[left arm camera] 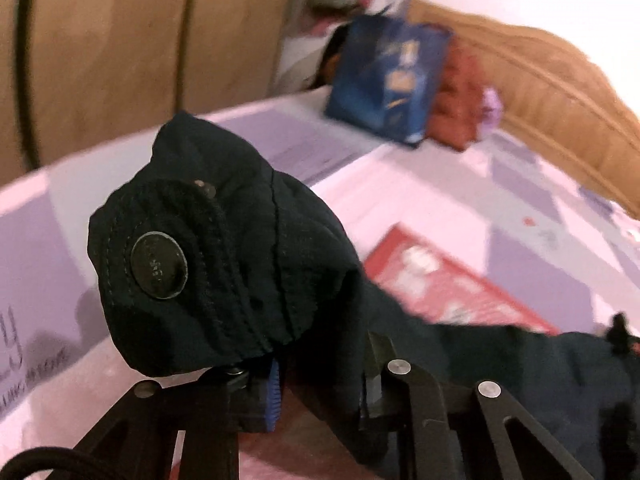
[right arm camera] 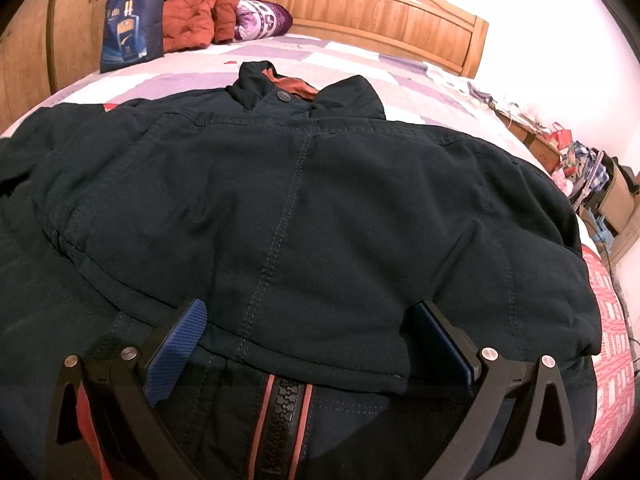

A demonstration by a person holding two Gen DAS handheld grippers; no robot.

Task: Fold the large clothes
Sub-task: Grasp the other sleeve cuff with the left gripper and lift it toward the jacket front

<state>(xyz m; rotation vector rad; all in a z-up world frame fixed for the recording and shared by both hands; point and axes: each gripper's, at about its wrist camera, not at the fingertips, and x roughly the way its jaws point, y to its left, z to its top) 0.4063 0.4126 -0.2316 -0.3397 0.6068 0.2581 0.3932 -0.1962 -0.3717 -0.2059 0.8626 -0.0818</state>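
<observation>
**Dark jacket spread on the bed, one cuff pinched up**

The dark jacket (right arm camera: 304, 208) lies back-up across the patchwork bedspread (right arm camera: 344, 60), collar toward the wooden headboard (right arm camera: 360, 4). Its sleeve cuff (left arm camera: 208, 256), bearing a round snap button (left arm camera: 159, 265), is bunched and clamped in the narrow jaws of the left gripper (left arm camera: 316, 392), raised above the bed. The right gripper (right arm camera: 312, 344) stands wide, its blue pads (right arm camera: 176, 352) straddling the hem fold without pressing it. Near the headboard stand a blue bag (right arm camera: 130, 28) and an orange coat (right arm camera: 196, 16)
</observation>
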